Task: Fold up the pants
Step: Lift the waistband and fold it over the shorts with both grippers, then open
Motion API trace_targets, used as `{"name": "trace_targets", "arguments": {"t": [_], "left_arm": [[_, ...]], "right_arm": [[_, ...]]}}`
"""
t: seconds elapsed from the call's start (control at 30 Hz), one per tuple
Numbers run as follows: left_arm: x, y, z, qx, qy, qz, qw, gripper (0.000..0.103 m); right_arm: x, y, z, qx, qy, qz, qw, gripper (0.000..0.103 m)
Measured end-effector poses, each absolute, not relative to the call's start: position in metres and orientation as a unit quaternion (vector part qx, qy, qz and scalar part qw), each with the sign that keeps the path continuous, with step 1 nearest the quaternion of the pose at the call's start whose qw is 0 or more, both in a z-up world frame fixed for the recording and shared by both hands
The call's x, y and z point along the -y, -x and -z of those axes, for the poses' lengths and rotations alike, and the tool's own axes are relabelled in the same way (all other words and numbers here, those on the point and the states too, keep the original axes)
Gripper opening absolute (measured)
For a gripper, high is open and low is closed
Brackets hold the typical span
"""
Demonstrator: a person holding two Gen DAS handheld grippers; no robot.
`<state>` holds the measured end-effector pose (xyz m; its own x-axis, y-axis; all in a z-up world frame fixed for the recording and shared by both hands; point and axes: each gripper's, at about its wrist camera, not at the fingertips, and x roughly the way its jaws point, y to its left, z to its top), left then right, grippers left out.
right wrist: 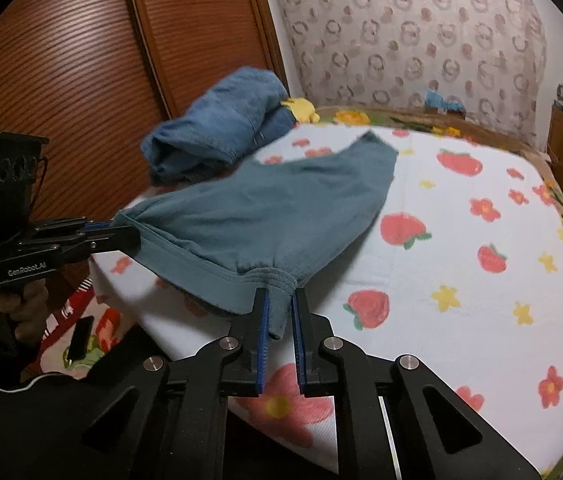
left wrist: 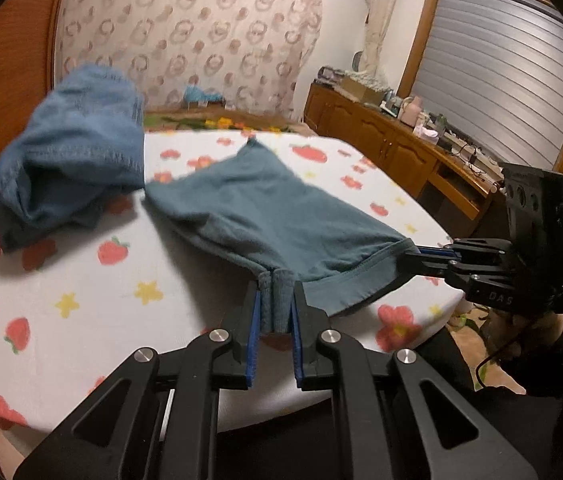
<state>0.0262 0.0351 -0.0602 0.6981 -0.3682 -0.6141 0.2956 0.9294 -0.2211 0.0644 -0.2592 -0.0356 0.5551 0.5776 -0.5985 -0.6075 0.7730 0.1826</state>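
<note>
Teal-grey pants (left wrist: 265, 208) lie stretched over the near part of a bed with a white strawberry-print sheet (left wrist: 121, 304). My left gripper (left wrist: 275, 300) is shut on one end of the waistband, bunched between its blue pads. My right gripper (right wrist: 280, 304) is shut on the other end of the waistband; it also shows in the left wrist view (left wrist: 421, 254). The left gripper shows at the left of the right wrist view (right wrist: 121, 228). The pants (right wrist: 273, 208) run from the waistband away to the far legs, lifted slightly at the near edge.
A pile of blue denim clothes (left wrist: 69, 152) sits at the far left of the bed, also in the right wrist view (right wrist: 217, 128). A wooden wardrobe (right wrist: 61, 80) stands on the left, a wooden sideboard (left wrist: 381, 140) with clutter on the right. A yellow toy (right wrist: 301, 108) lies by the denim.
</note>
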Motion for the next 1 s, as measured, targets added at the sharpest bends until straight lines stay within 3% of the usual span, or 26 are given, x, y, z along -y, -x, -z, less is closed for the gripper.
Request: {"name": "trace_targets", "arguments": {"t": [0.53, 1.0], "left_arm": [[-0.037, -0.029, 0.037, -0.31, 0.05, 0.173, 0.933, 0.014], [-0.049, -0.09, 0.051, -0.307, 0.054, 0.141, 0.94, 0.014]], "right_arm": [[0.274, -0.041, 0.007, -0.28, 0.028, -0.346, 0.895, 0.01], [0.241, -0.097, 0.007, -0.266, 0.049, -0.326, 0.906, 0.01]]}}
